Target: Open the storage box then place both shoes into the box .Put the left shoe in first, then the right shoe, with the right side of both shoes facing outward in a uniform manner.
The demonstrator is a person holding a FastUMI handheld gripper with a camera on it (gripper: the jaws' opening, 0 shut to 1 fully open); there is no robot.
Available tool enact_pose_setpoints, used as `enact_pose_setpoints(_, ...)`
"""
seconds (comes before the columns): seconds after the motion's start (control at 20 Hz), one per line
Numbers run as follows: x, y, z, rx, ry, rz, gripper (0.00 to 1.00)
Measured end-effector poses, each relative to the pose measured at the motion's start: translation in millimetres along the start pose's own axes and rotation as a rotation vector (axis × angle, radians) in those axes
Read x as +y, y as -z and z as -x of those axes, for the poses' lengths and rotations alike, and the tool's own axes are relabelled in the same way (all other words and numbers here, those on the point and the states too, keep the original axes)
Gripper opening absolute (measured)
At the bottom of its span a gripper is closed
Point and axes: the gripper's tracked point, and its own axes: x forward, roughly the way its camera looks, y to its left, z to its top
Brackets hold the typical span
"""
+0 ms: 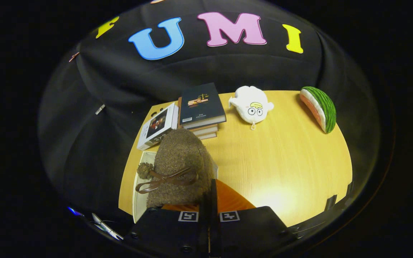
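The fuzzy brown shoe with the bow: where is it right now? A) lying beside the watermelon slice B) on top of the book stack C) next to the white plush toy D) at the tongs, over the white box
D: the fuzzy brown shoe sits right at the tongs, which look closed together, above the white box.
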Motion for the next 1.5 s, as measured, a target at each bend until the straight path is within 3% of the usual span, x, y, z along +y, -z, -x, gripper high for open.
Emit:
enact_pose_setpoints(0.2, 26, 29, -25, 0.065, 0.017, 0.010, 0.07)
enact_pose_setpoints(0.65, 9, 49, -68, 0.087, 0.183, 0.062, 0.08)
enact_pose_setpoints(1.0, 12, 68, -81, 0.120, 0.196, 0.131, 0.09)
enact_pose_setpoints(1.1, 17, 68, -77, 0.122, 0.173, 0.111, 0.13)
enact_pose_setpoints(1.2, 20, 69, -72, 0.118, 0.150, 0.104, 0.20)
enact_pose_setpoints(1.35, 43, 69, -63, 0.095, 0.047, 0.106, 0.58)
enact_pose_setpoints(1.5, 44, 58, -52, 0.040, 0.045, 0.144, 0.98)
